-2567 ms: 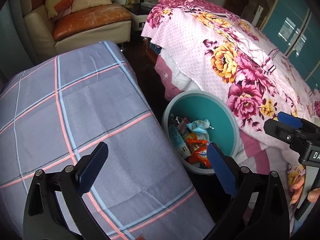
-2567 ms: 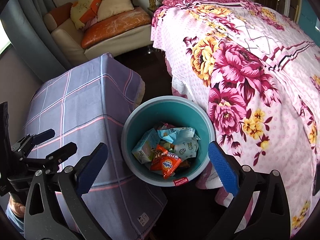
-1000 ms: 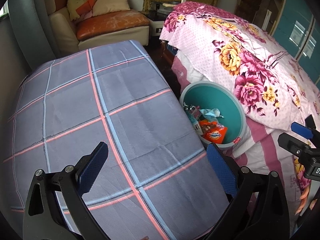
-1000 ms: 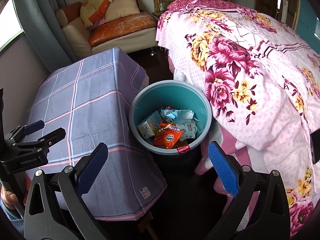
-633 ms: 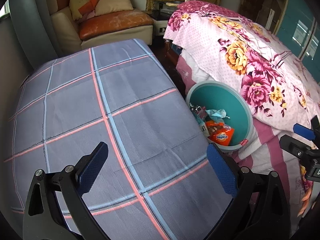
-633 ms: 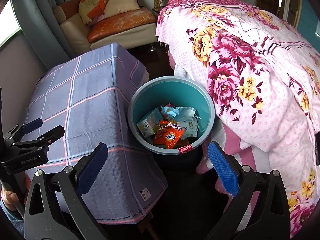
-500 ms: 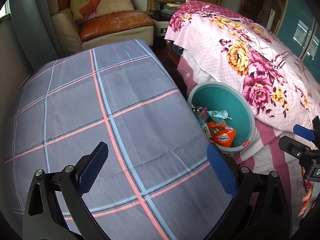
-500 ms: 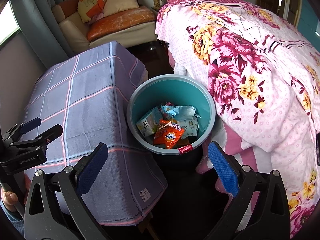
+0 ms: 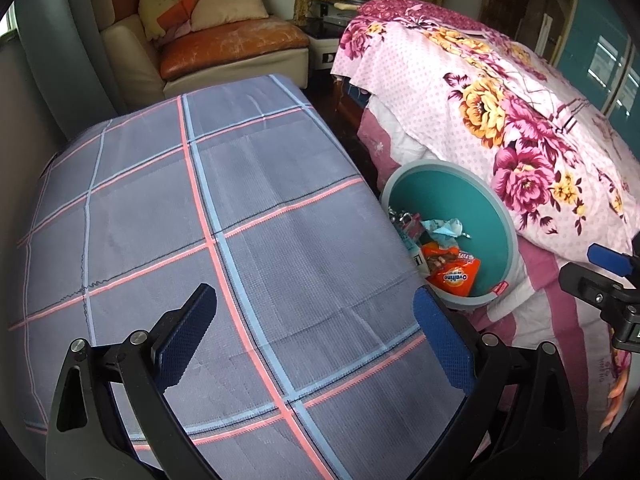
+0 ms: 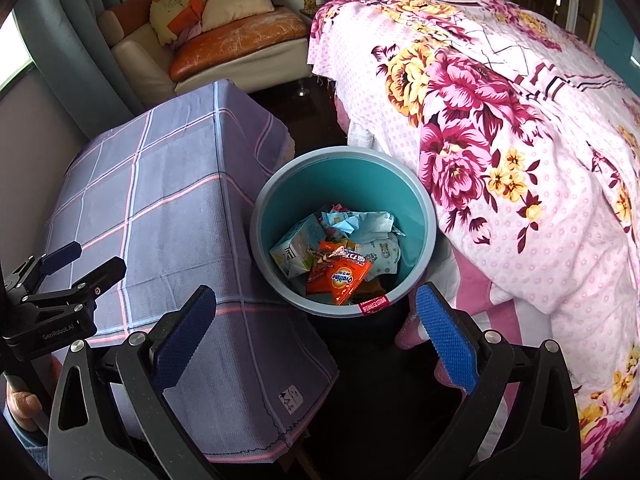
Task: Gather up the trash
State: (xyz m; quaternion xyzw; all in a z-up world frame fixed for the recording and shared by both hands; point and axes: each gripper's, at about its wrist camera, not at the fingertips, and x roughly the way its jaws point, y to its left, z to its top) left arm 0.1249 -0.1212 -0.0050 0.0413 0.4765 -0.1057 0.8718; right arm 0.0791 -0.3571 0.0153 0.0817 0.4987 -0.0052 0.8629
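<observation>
A teal trash bin (image 10: pixel 420 200) stands on the floor between the table and the bed; it also shows in the left wrist view (image 9: pixel 506 216). It holds an orange Ovaltine wrapper (image 10: pixel 340 276) (image 9: pixel 454 274), a light carton (image 10: pixel 296 250) and crumpled blue paper (image 10: pixel 368 220). My left gripper (image 9: pixel 314 330) is open and empty above the checked tablecloth (image 9: pixel 200 220). My right gripper (image 10: pixel 316 326) is open and empty, hovering above the bin's near edge. Each gripper shows at the edge of the other's view: the left one (image 10: pixel 80 264), the right one (image 9: pixel 600 272).
The table with the grey checked cloth (image 10: pixel 160 200) stands left of the bin. A bed with a pink floral cover (image 10: pixel 500 100) is on the right. A beige armchair with cushions (image 10: pixel 224 36) stands at the back. Dark floor lies between them.
My left gripper has risen and drawn back over the table since the earliest frame, so the bin looks smaller and farther right. My right gripper has backed up from the bin. Both stay open.
</observation>
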